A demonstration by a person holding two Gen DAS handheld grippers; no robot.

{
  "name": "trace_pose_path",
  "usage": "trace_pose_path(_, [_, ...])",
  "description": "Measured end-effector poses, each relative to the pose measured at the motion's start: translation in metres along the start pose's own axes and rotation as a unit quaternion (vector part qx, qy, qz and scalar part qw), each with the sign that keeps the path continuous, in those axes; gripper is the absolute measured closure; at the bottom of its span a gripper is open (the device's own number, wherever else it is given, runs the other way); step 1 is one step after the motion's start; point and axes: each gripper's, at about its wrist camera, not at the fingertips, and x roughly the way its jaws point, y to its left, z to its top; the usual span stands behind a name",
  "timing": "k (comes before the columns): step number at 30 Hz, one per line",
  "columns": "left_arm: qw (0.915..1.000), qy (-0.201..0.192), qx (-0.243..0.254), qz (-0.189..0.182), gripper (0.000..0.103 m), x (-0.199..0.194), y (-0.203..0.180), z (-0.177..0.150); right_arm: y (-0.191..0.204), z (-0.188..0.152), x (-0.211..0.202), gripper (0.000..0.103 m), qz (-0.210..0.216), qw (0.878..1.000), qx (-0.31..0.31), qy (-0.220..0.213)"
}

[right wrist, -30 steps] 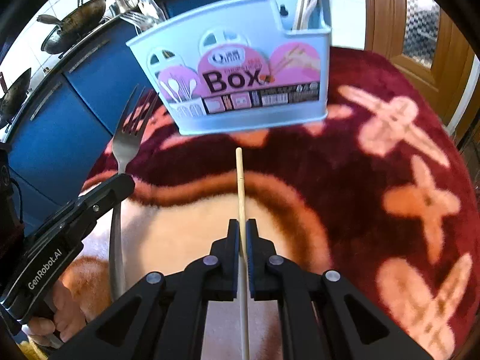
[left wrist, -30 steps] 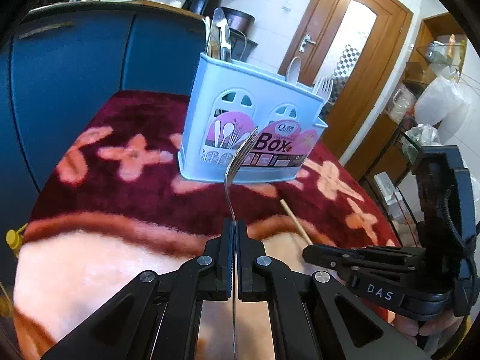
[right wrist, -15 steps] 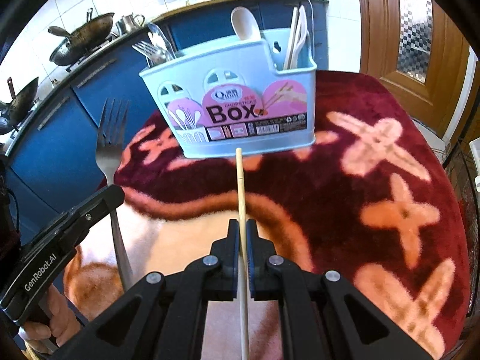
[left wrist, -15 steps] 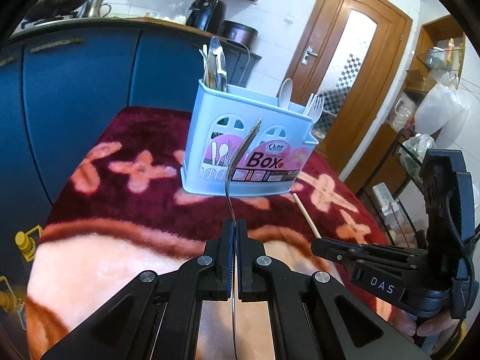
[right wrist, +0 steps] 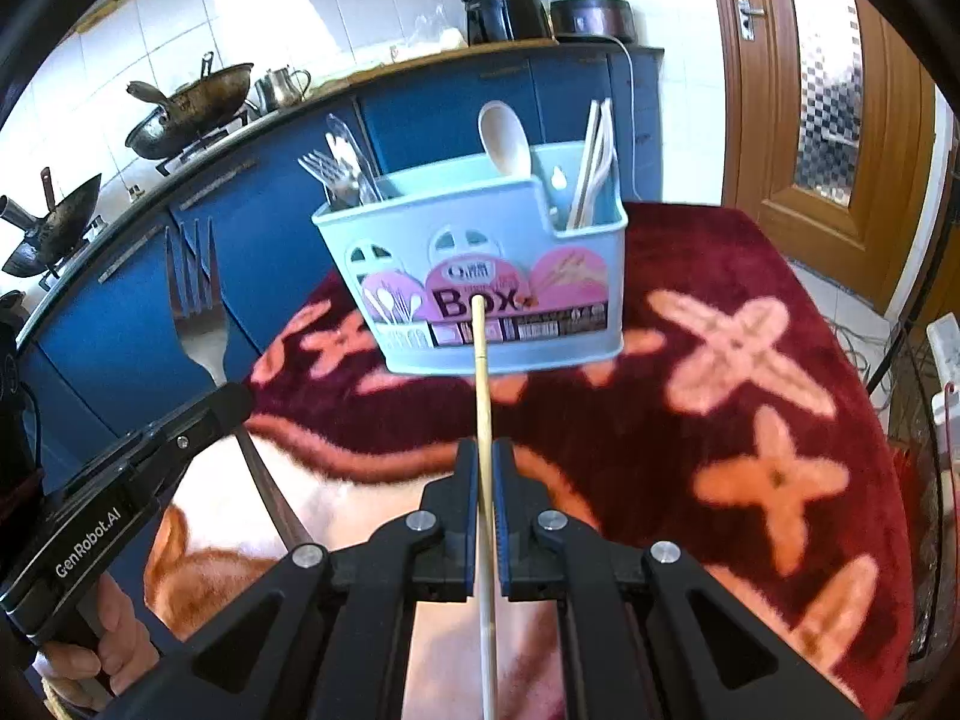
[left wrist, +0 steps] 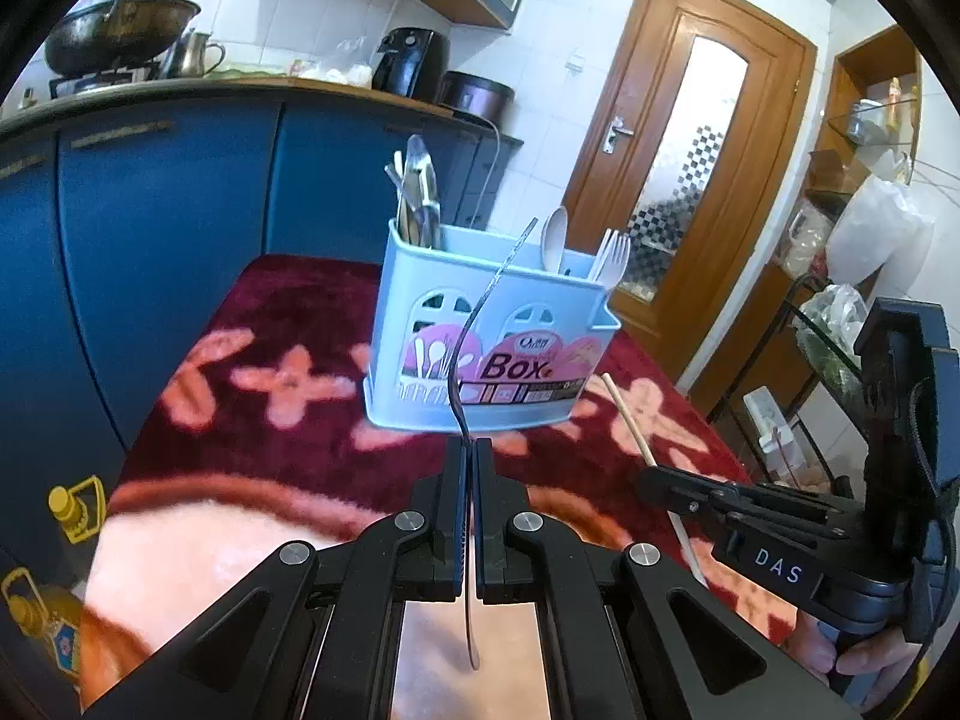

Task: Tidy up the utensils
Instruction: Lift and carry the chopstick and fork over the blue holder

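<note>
Left tool (left wrist: 469, 450): jaws clamped on one metal fork (left wrist: 474, 324), handle pinched, tines raised. Right tool (right wrist: 486, 450): jaws clamped on one wooden chopstick (right wrist: 483, 396), tip pointing forward. One blue utensil box (right wrist: 480, 276) stands on the blanket-covered counter (right wrist: 750, 372), ahead of both tools and apart from them. The box already holds metal cutlery (right wrist: 339, 174), one white spoon (right wrist: 507, 141), chopsticks (right wrist: 594, 165); exact counts cannot be told.

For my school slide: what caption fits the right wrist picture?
Right gripper pinching a chopstick, aimed at the blue utensil box.
</note>
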Motion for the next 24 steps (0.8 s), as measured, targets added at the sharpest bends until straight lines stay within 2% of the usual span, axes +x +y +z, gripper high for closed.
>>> trace_pose_path(15, [0.9991, -0.038, 0.014, 0.009, 0.102, -0.002, -0.013, 0.040, -0.002, 0.034, -0.013, 0.097, 0.000, 0.999, -0.020, -0.050])
trace_pose_path(24, [0.9965, -0.075, 0.030, 0.020, 0.102, 0.002, -0.025, 0.084, -0.015, 0.068, -0.019, 0.097, 0.003, 0.995, -0.017, -0.095])
